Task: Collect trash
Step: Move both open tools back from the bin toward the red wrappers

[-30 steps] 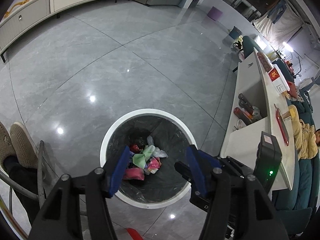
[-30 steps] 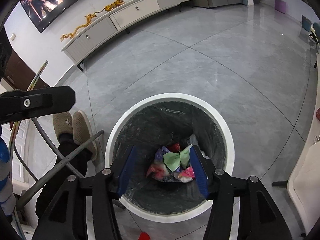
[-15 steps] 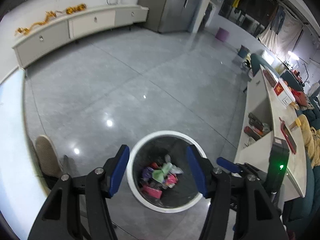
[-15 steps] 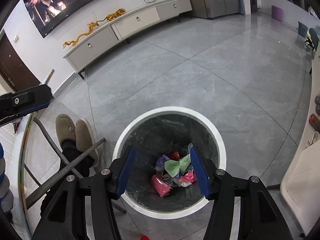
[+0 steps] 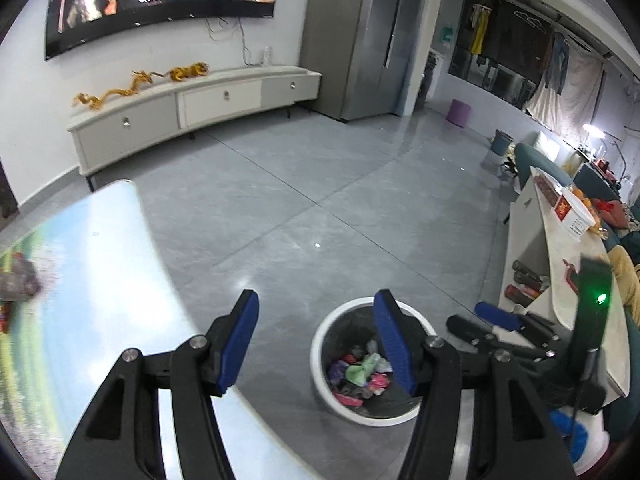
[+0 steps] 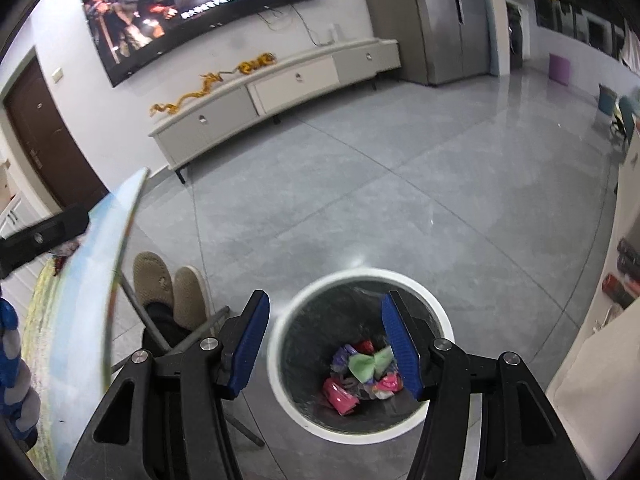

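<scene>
A round white-rimmed trash bin (image 5: 320, 344) (image 6: 440, 312) with a dark liner stands on the grey floor. Crumpled trash (image 5: 362, 374) (image 6: 366, 374) in green, pink, purple and red lies inside it. My left gripper (image 5: 316, 344) is open and empty, raised above the table's edge, left of and above the bin. My right gripper (image 6: 326, 344) is open and empty, high above the bin; it also shows in the left wrist view (image 5: 500, 318). A dark blurred scrap (image 5: 18, 286) lies on the table at far left.
A table with a sky-and-grass printed top (image 5: 100, 300) (image 6: 84, 304) is at the left. The person's slippered feet (image 6: 168, 284) and metal table legs (image 6: 200, 332) are beside the bin. A white counter (image 5: 560, 264) with items stands to the right. A TV cabinet (image 5: 192, 108) lines the far wall.
Both grippers have risen away from the bin, which now looks smaller and lower. The left gripper has swung left and up over the table, bringing the TV wall into view.
</scene>
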`<state>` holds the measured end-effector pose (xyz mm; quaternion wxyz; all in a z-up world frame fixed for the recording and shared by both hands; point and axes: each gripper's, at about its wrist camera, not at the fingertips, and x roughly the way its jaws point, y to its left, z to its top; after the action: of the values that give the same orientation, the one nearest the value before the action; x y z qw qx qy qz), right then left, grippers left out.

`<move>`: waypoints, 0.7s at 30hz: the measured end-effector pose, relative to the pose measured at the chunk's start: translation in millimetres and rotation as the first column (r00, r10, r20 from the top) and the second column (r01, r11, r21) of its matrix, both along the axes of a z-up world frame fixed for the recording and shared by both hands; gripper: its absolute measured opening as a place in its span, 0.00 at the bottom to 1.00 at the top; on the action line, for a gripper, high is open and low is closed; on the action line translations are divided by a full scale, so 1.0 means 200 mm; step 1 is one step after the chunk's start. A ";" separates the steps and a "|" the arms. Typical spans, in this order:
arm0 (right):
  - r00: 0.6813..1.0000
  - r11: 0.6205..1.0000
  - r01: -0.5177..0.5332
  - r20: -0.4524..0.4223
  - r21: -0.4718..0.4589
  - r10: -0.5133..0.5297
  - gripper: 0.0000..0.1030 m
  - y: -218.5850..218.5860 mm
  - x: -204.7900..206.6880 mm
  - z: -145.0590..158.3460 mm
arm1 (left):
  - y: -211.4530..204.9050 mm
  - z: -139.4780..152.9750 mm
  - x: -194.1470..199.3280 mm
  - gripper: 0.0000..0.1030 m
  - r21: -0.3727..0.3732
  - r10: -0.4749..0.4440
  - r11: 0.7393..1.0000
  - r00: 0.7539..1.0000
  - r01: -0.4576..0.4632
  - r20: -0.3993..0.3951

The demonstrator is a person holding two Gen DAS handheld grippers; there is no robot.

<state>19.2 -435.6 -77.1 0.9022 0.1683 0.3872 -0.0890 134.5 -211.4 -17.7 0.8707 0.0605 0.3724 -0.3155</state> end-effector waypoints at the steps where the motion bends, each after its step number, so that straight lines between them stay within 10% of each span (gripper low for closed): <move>1: 1.000 1.000 -0.010 0.011 -0.006 0.010 0.56 0.03 0.01 0.03 | 0.03 0.01 -0.01 0.56 0.000 0.009 1.000 1.000 -0.009 0.010; 21: 0.943 0.952 -0.296 0.135 -0.082 0.304 0.57 0.77 0.18 0.42 | 1.08 0.03 0.07 0.56 -0.009 0.406 0.913 0.910 -0.407 0.086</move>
<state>54.4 -281.2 6.1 0.9358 0.0860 0.3382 0.0503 149.4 5.2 -10.8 0.9323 -0.0005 0.3403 -0.1228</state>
